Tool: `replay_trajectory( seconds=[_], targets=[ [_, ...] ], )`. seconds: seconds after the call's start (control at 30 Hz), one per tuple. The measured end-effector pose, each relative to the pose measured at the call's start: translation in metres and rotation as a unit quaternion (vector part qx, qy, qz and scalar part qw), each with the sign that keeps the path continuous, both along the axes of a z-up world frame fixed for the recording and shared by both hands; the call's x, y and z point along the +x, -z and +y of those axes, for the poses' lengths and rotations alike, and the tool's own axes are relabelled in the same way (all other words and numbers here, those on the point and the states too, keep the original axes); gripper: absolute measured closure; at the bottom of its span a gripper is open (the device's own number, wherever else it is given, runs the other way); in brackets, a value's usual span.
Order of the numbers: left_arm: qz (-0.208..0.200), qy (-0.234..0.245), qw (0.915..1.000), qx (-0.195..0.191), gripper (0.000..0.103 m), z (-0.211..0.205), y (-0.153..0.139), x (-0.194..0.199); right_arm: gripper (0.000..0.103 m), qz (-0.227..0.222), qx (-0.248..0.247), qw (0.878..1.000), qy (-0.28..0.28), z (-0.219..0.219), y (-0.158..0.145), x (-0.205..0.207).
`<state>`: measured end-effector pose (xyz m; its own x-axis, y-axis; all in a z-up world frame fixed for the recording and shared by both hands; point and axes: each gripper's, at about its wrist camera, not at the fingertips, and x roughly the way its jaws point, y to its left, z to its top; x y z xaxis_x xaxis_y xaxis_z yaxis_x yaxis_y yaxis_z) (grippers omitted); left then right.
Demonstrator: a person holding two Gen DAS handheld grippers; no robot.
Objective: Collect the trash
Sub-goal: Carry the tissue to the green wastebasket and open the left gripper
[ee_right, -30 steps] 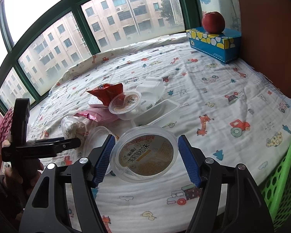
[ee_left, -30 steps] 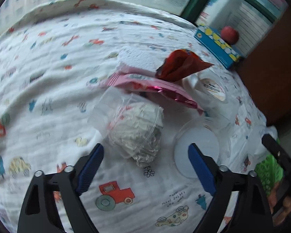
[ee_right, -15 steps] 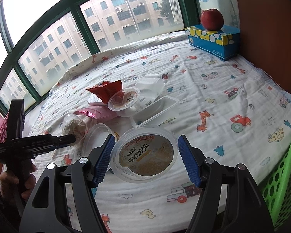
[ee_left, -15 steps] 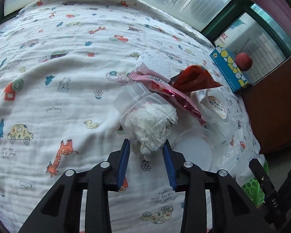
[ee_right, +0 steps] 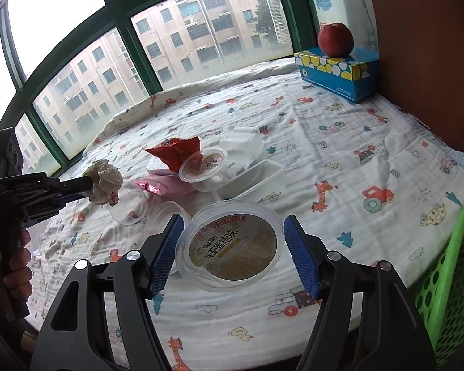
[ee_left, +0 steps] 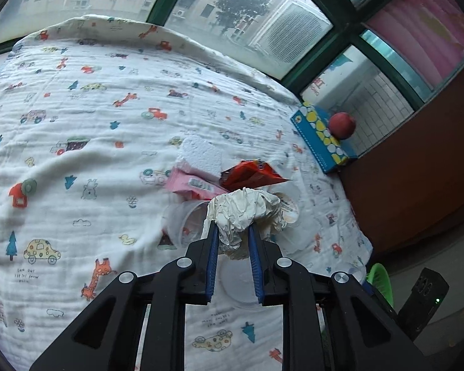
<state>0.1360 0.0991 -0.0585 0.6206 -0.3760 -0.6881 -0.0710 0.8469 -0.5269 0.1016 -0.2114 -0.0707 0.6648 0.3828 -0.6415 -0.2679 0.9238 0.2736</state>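
Pinching crumpled tissue (ee_left: 244,213), left gripper (ee_left: 233,241) aloft; green basket (ee_right: 448,278) far right (right gripper (ee_right: 232,247) agape, nearer).

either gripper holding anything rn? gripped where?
Left gripper is shut on the crumpled tissue wad, pinching its lower end, lifted off the blanket. Right gripper holds nothing: open, jaws either side of the round lidded cup.
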Motion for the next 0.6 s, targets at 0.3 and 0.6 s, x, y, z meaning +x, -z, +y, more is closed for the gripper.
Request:
replay_trajectory(
  seconds=[0.3,0.6],
  targets=[
    [-0.042,0.107,0.9927,0.034,0.084,-0.072,-0.037,-0.002,0.036,-0.016,-0.012,0.999,0.048,-0.034,-0.023,-0.039],
    [-0.065,0.232,0.9693,0.048,0.084,-0.189,-0.056,-0.005,0.036,-0.027,-0.041,0.988,0.148,-0.115,-0.043,-0.088]
  ],
)
